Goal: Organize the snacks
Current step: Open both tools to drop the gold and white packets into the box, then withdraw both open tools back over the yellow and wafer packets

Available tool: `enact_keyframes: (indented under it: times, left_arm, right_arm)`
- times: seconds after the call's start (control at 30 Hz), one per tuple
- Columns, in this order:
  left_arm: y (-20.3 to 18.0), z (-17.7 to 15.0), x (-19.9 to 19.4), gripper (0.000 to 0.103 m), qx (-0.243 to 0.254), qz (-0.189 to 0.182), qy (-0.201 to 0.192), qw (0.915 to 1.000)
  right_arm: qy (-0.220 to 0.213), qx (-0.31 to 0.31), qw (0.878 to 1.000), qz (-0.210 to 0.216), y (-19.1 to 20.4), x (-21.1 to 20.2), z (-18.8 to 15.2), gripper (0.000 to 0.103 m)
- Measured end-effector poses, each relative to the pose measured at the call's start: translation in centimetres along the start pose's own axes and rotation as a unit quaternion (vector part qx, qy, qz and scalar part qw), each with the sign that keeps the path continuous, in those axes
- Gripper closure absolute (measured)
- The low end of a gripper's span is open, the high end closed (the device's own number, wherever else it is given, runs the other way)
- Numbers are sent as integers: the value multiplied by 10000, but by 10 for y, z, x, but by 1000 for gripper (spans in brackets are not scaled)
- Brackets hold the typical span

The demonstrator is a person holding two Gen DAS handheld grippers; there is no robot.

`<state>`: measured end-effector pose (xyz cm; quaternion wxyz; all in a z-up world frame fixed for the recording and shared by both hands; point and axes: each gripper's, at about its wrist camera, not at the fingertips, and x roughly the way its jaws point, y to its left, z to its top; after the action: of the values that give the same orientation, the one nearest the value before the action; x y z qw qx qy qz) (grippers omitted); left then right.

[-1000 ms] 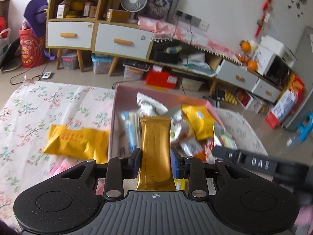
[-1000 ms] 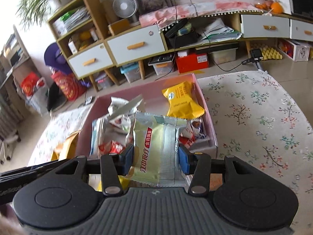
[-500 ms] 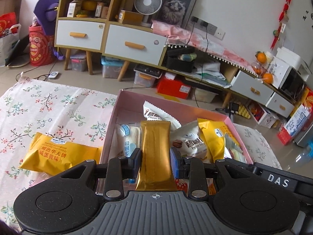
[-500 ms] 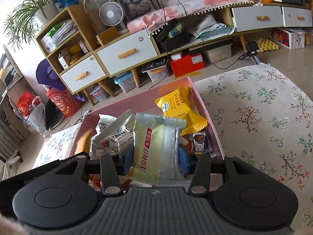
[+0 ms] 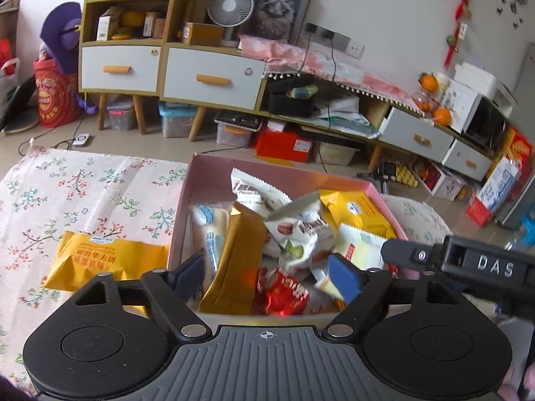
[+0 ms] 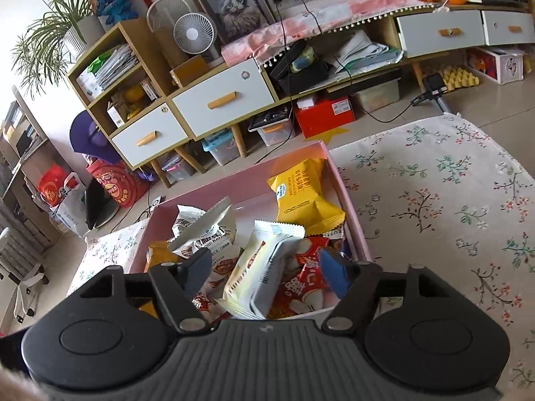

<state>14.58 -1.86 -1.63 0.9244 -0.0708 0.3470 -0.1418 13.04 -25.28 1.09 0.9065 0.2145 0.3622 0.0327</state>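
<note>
While its jaws have just been opening, the left gripper (image 5: 267, 272) stands wide over the near edge of the pink box (image 5: 214, 173), and the gold bar packet (image 5: 235, 260) leans free between the pads, touching neither. At about nine o'clock from that gripper, outside the box on the floral cloth (image 5: 83, 193), lies a yellow cake packet (image 5: 100, 260) printed with red Chinese characters too small to read surely. Inside the box, at twelve o'clock, a white packet (image 5: 257, 192) shows the word "Pecan", and a red wrapper (image 5: 284, 295) lies just right of the gold bar. At three o'clock the right gripper's finger crosses the left wrist view, lettered "DAS". Seen from the right wrist, the right gripper (image 6: 265, 272) has likewise just been spreading its jaws, and the pale green-and-white pastry packet (image 6: 264, 267) slumps loose between them, tilted, on the other snacks. At eleven o'clock a white packet (image 6: 204, 234) reads "Pecan Kernels", and at one o'clock a yellow packet (image 6: 306, 197) rests against the box's right wall (image 6: 347, 204); its print cannot be read.
</note>
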Motion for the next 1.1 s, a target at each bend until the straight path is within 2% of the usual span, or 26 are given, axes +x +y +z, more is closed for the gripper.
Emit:
enact_keyframes:
  times: [0.13, 0.33, 0.5, 0.73, 1.0, 1.1]
  left_arm:
    - [-3, -5, -11, 9, 157, 37, 61, 9999]
    - [-3, -13, -27, 5, 279, 75, 202, 9994]
    - [-6, -20, -40, 1, 489, 284, 293, 9980]
    - [-3, -33, -48, 1, 573, 291, 765, 9950]
    - [2, -50, -52, 1, 531, 330, 968, 9933]
    - [-1, -57, -48, 1, 668, 280, 1093, 9914]
  right_arm:
    - [67, -159, 9998, -55, -1, -6, 1, 22]
    - [182, -382, 9990, -165, -6, -17, 0, 14]
    - [266, -505, 9979, -294, -13, -27, 0, 8]
    - [446, -808, 9939, -605, -24, -37, -9, 5]
    - [532, -1214, 9879, -803, -34, -47, -19, 3]
    - [576, -1485, 9830, -911, -35, -48, -24, 3]
